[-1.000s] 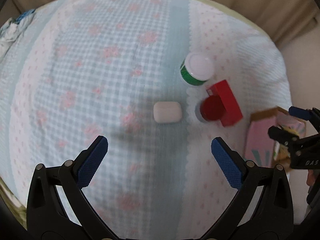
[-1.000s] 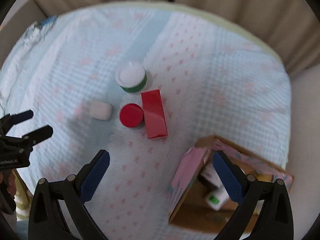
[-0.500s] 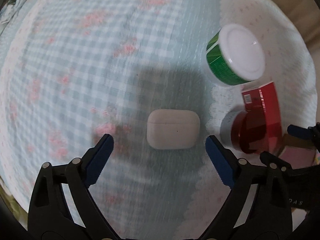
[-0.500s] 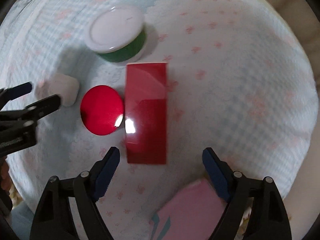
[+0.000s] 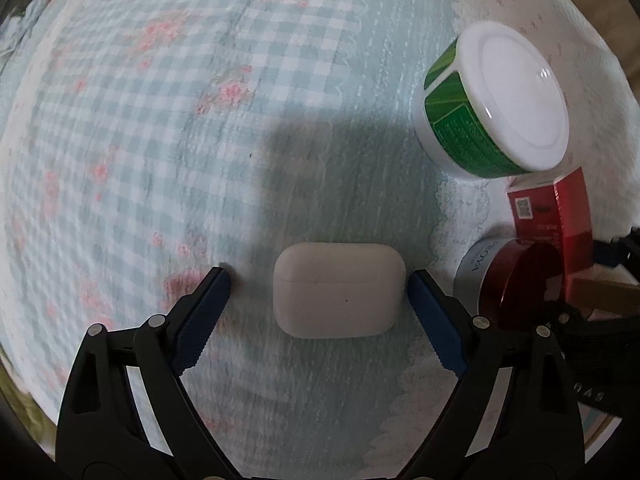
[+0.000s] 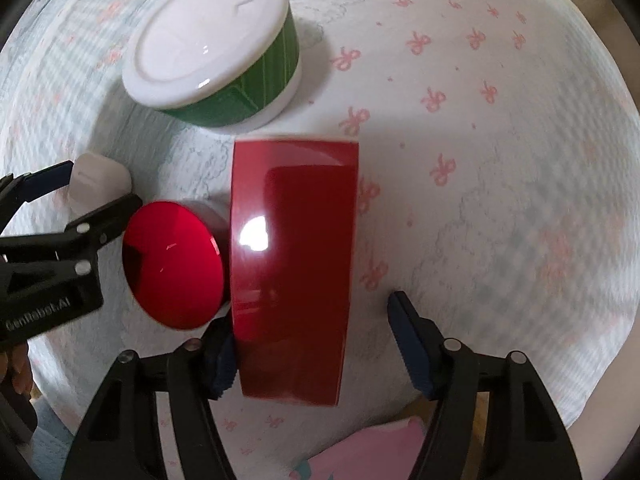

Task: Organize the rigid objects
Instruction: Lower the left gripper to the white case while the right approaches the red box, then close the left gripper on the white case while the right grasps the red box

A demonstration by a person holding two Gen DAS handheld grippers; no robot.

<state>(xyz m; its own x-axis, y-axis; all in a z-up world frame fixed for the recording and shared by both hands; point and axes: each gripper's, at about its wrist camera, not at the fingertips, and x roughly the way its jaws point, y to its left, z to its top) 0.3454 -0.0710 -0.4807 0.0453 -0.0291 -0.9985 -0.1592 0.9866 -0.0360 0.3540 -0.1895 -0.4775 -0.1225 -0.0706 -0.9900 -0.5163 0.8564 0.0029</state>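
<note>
A white earbud case [image 5: 338, 288] lies on the bedspread between the open fingers of my left gripper [image 5: 320, 280]; the right fingertip [image 5: 424, 284] is close beside it. It also shows in the right wrist view [image 6: 98, 184]. A glossy red box [image 6: 292, 264] lies flat between the open fingers of my right gripper [image 6: 312, 320]; the left fingertip [image 6: 220, 344] is at its edge. A red-lidded jar [image 6: 174, 264] touches the box's left side. A green jar with a white lid [image 6: 212, 44] stands beyond them.
The light blue checked and floral bedspread [image 5: 160, 120] covers the surface. A pink box corner [image 6: 372, 452] shows at the bottom of the right wrist view. My left gripper [image 6: 48, 240] sits close to the red-lidded jar.
Both grippers have moved down and forward. The left now straddles the earbud case, the right now straddles the red box. Both stay open.
</note>
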